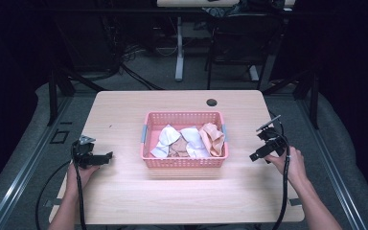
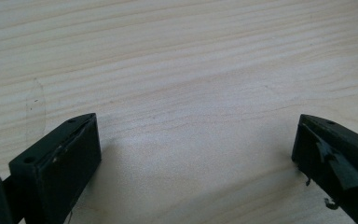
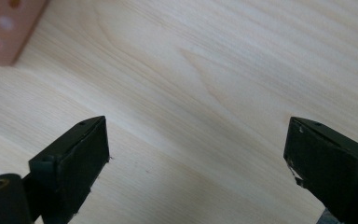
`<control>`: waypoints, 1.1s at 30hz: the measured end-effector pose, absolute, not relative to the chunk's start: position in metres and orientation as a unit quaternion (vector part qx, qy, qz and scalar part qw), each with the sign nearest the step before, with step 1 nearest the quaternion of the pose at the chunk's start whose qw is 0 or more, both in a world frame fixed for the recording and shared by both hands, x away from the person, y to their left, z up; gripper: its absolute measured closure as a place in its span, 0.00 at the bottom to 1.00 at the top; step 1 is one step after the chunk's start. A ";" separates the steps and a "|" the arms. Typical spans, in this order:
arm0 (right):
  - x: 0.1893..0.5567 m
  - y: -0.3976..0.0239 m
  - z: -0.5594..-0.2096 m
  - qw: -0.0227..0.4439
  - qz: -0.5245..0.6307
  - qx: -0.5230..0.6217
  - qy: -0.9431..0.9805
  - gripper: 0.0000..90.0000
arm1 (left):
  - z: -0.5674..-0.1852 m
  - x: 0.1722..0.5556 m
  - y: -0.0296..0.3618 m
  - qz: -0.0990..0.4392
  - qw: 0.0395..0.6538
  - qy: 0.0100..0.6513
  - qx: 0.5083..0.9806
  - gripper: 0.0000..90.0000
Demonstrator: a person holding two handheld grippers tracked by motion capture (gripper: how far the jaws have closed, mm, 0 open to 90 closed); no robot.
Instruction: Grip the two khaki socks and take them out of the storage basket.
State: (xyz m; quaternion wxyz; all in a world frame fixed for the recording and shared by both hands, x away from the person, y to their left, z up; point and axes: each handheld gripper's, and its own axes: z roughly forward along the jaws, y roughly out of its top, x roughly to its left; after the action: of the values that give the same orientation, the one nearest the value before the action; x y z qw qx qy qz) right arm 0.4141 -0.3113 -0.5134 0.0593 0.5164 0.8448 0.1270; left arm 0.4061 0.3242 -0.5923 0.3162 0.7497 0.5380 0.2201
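Note:
A pink plastic basket (image 1: 184, 162) stands in the middle of the light wooden table (image 1: 124, 191). Inside it lie white cloths (image 1: 168, 136) and a peach cloth (image 1: 212, 136). My left gripper (image 1: 106, 157) rests low over the table left of the basket, held by the person's left hand. Its jaws stand wide apart over bare wood, so the left gripper (image 2: 196, 135) is open with nothing between them. My right gripper (image 1: 255, 156) hangs right of the basket, held in the right hand. The right gripper (image 3: 198, 140) is open over bare wood, and a corner of the basket (image 3: 7, 32) shows at top left.
A dark cable hole (image 1: 212, 102) sits near the table's far edge. Black cables (image 1: 79, 201) trail from both grippers toward the front. Beyond the table stand a chair (image 1: 239, 38) and a desk leg (image 1: 179, 48) on a dark floor.

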 end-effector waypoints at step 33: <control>0.444 -0.201 -0.434 0.038 0.222 0.448 0.865 0.32 | -0.592 0.406 0.324 0.220 0.316 0.538 0.750 0.01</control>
State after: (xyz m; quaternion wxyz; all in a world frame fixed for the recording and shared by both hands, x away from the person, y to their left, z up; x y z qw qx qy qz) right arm 0.4438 -0.2009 -0.4338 0.0384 0.4485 0.8649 0.2220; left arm 0.4060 0.3242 -0.5923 0.3162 0.7500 0.5375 0.2204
